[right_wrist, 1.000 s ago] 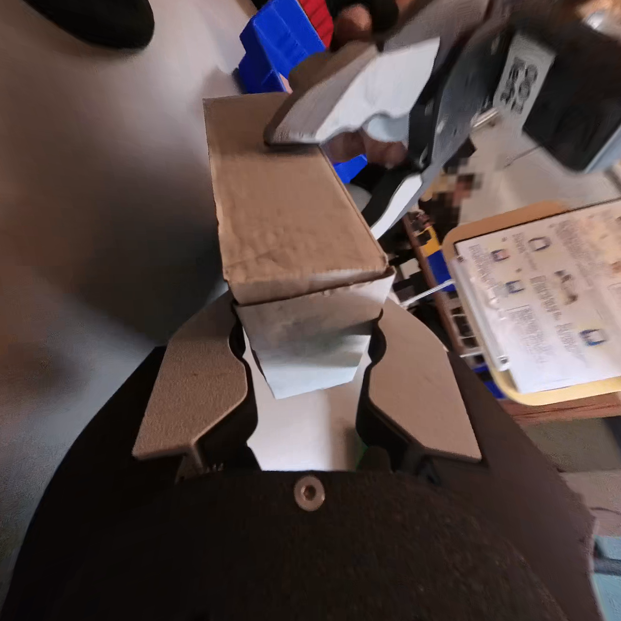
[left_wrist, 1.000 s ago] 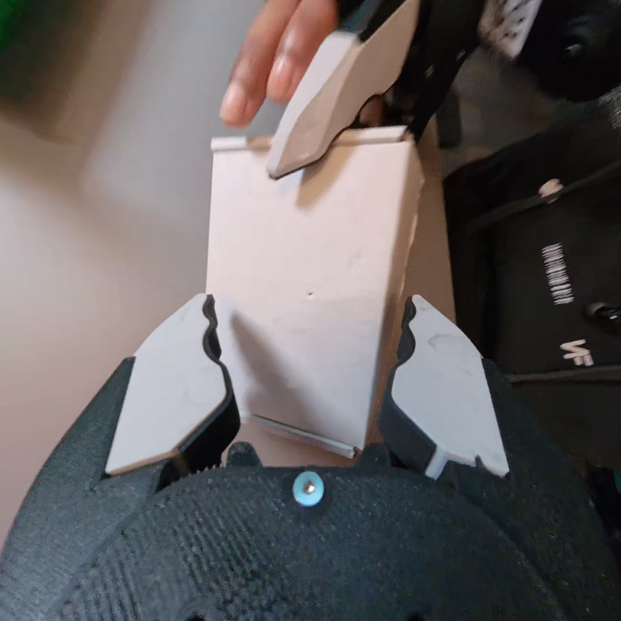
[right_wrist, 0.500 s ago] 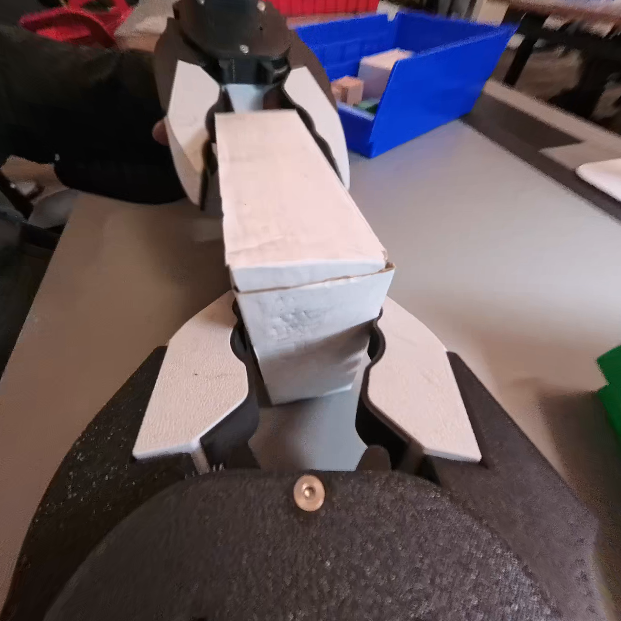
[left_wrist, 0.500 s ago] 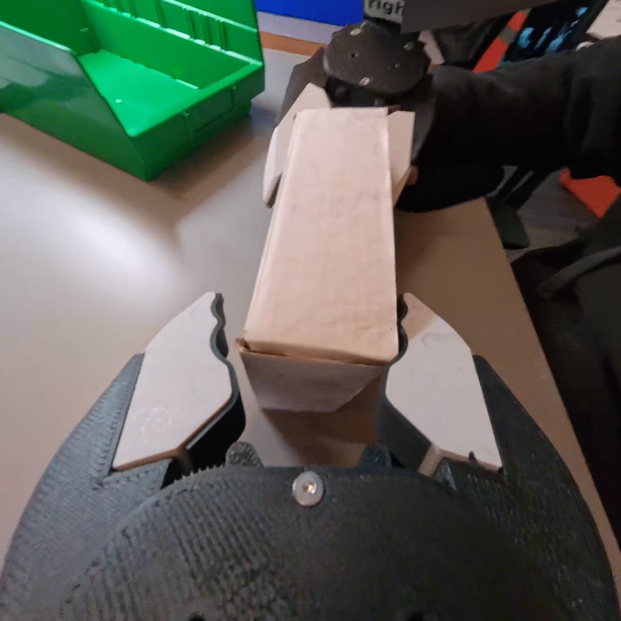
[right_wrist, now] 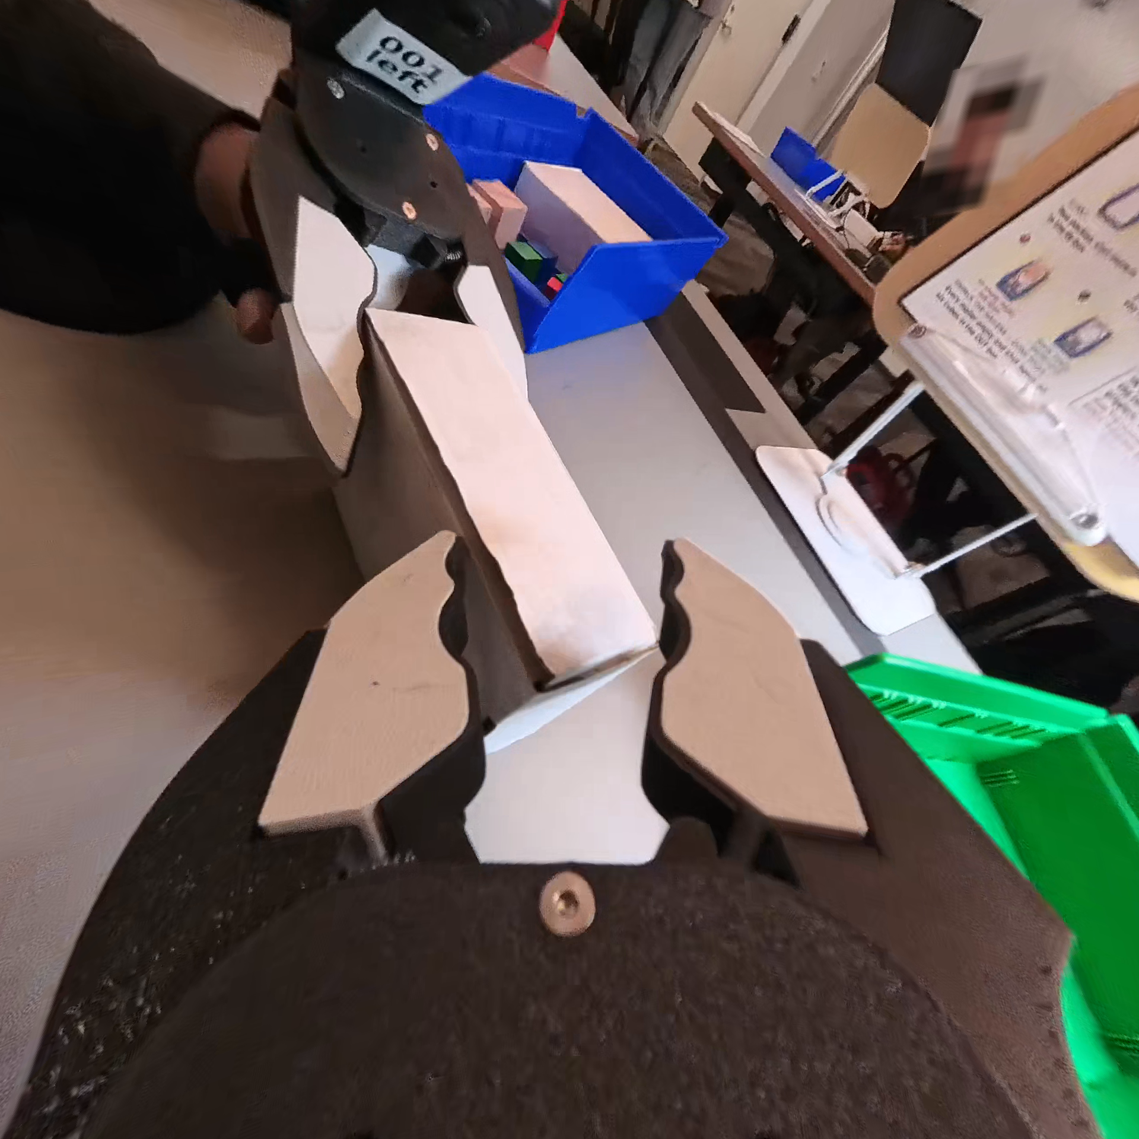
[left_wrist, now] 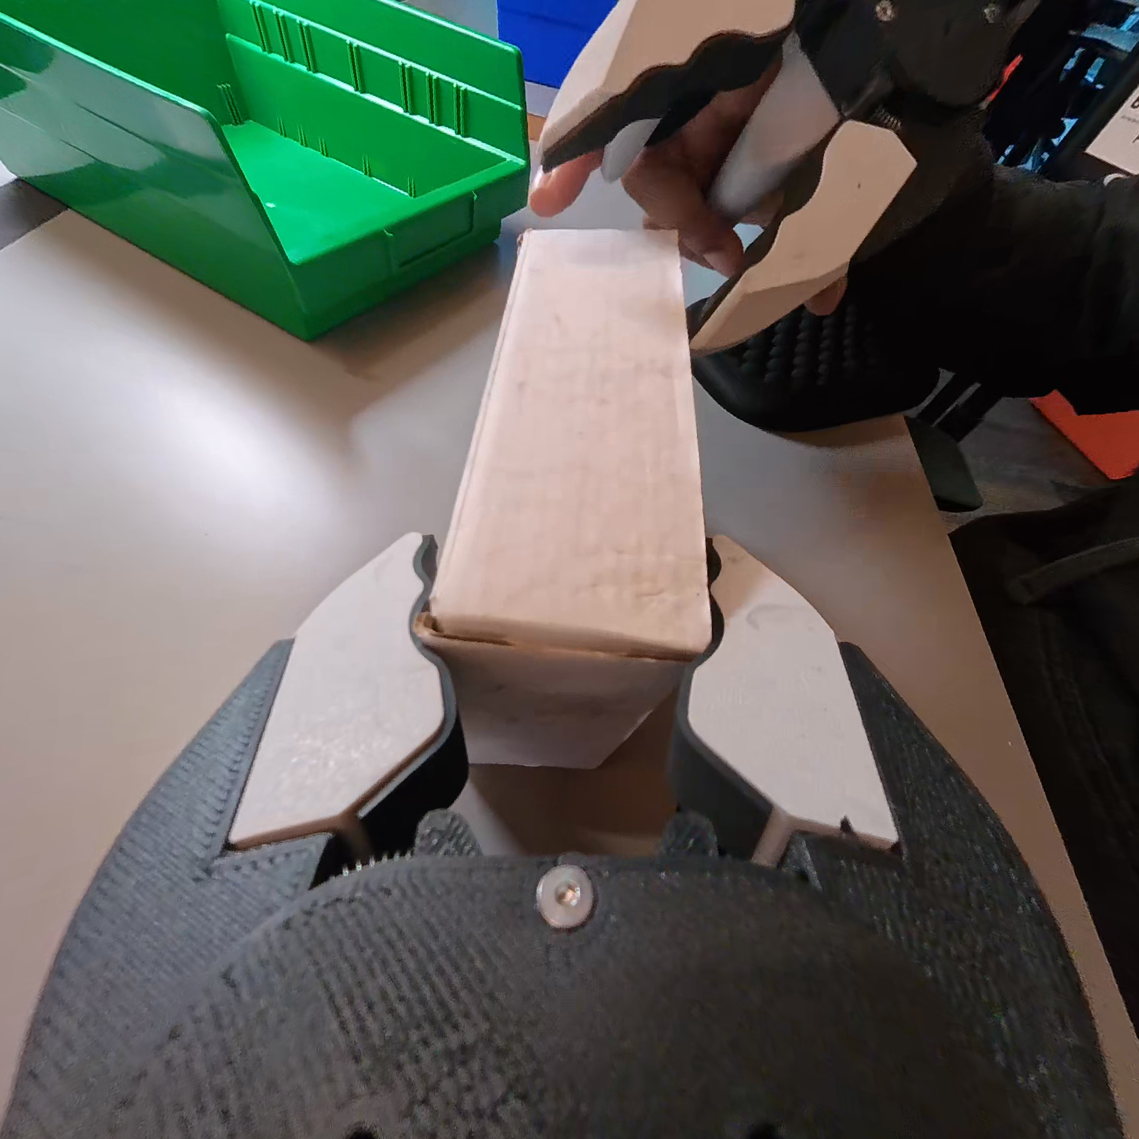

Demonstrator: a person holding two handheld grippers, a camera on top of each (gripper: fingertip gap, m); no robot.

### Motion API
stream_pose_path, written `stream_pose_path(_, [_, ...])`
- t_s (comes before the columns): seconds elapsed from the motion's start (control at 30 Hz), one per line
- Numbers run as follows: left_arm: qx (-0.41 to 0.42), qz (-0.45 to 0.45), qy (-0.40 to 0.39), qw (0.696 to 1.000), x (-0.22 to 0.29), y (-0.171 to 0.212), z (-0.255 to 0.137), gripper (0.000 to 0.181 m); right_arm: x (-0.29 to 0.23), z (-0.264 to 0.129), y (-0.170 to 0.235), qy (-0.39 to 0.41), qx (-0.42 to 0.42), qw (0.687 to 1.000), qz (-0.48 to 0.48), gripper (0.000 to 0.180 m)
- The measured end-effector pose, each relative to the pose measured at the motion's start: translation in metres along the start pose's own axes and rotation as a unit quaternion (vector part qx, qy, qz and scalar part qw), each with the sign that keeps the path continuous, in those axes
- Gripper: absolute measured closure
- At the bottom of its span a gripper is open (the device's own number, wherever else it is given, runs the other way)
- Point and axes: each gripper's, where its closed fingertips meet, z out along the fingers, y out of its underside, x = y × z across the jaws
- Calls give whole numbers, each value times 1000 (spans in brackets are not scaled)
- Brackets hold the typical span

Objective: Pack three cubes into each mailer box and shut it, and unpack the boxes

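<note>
A closed mailer box (left_wrist: 585, 444) is clamped at its near end by the left claw (left_wrist: 570, 607), centre frame, low over the desk (left_wrist: 185, 493). The right claw (right_wrist: 558, 607) is seen released, jaws spread about the box's far end without touching. With one end unsupported, the box could be levered loose or its end flap sprung open. A green bin (left_wrist: 296, 160) sits upper left.
</note>
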Motion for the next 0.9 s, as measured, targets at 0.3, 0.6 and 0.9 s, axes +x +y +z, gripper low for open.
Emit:
stream_pose_path(0.3, [-19, 54, -38, 998, -2, 9, 3, 107, -5, 15, -14, 34, -49, 989, -133, 138])
stream_pose_path(0.6, [-43, 50, -31, 997, -2, 10, -1, 108, -7, 26, -23, 51, -111, 938, -325, 150])
stream_pose_path(0.9, [-50, 82, -46, 994, -3, 11, -6, 107, -8, 41, -25, 16, -150, 917, -370, 177])
